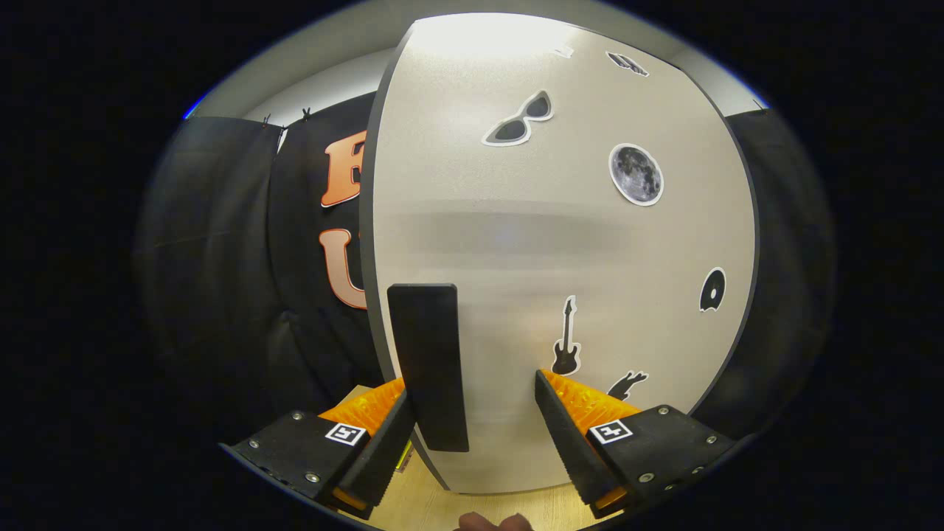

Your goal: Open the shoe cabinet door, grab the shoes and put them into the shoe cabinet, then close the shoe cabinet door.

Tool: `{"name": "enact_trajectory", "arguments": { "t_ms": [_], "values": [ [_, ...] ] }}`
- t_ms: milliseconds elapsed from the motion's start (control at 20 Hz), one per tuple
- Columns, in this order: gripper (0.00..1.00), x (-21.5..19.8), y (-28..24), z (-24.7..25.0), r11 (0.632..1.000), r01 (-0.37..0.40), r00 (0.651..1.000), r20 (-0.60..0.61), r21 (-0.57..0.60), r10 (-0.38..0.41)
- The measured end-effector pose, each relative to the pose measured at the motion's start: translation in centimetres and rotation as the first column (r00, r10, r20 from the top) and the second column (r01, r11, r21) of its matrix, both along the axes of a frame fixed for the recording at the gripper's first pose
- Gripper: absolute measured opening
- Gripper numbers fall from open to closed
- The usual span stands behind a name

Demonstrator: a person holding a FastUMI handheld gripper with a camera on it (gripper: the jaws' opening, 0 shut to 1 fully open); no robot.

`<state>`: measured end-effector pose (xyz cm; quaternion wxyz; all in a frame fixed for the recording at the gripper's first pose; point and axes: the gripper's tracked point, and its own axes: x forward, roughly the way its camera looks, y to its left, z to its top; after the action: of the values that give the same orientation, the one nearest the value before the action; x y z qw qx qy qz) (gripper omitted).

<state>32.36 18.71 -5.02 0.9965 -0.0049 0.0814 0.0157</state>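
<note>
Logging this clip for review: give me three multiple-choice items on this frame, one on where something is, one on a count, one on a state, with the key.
1. Where is the black handle relative to the fingers of the hand-held gripper?
A. Between them, close to one finger
B. Far beyond them, up by the moon sticker
C. Outside both fingers

2. How many guitar stickers show on the cabinet door?
A. None
B. Two
C. Five

3. What state is the gripper in?
A. Shut on the handle
B. Open
C. Shut on a shoe

Key: 1 A, the handle stands inside the gap, beside one finger. 2 B, an upright guitar and a tilted one. 3 B, a clear gap separates the fingers.
</note>
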Motion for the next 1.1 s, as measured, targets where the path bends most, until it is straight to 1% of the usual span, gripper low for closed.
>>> {"name": "enact_trajectory", "arguments": {
  "t_ms": [200,450,650,700,850,1100],
  "values": [
    [0.95,0.1,0.1,-0.1,1.0,0.031,0.999,0.019,-0.002,-0.031],
    [0.95,0.2,0.1,-0.3,1.0,0.028,0.999,0.028,-0.013,-0.027],
    [0.95,0.1,0.2,-0.6,1.0,0.02,1.0,0.013,-0.021,-0.02],
    [0.95,-0.2,0.1,-1.0,0.999,0.018,1.0,-0.006,-0.031,-0.018],
    [0.95,-3.2,0.4,-2.3,0.999,0.003,1.0,-0.031,-0.034,-0.004],
    [0.95,-10.0,-0.9,-7.2,0.999,0.027,0.992,-0.126,-0.045,-0.033]
  ]
}}
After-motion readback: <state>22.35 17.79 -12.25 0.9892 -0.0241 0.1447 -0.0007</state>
